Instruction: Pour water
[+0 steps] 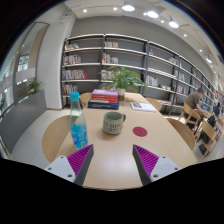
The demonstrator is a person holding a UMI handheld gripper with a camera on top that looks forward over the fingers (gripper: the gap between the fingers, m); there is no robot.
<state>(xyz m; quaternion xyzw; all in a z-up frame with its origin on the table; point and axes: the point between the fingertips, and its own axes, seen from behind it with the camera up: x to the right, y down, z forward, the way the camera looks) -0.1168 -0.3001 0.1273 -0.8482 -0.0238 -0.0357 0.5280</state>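
Note:
A clear water bottle (77, 120) with a blue cap and blue label stands on the wooden table (110, 145), just ahead of my left finger. To its right sits a grey-green mug (114, 122) with a handle, beyond the gap between my fingers. My gripper (112, 162) is open above the table's near part, its purple pads (80, 158) wide apart, nothing between them.
A dark red coaster (140, 131) lies right of the mug. Stacked books (103, 98), a potted plant (124, 78) and papers (142, 105) occupy the table's far end. Bookshelves (110, 55) line the back wall; chairs (193, 112) stand at the right.

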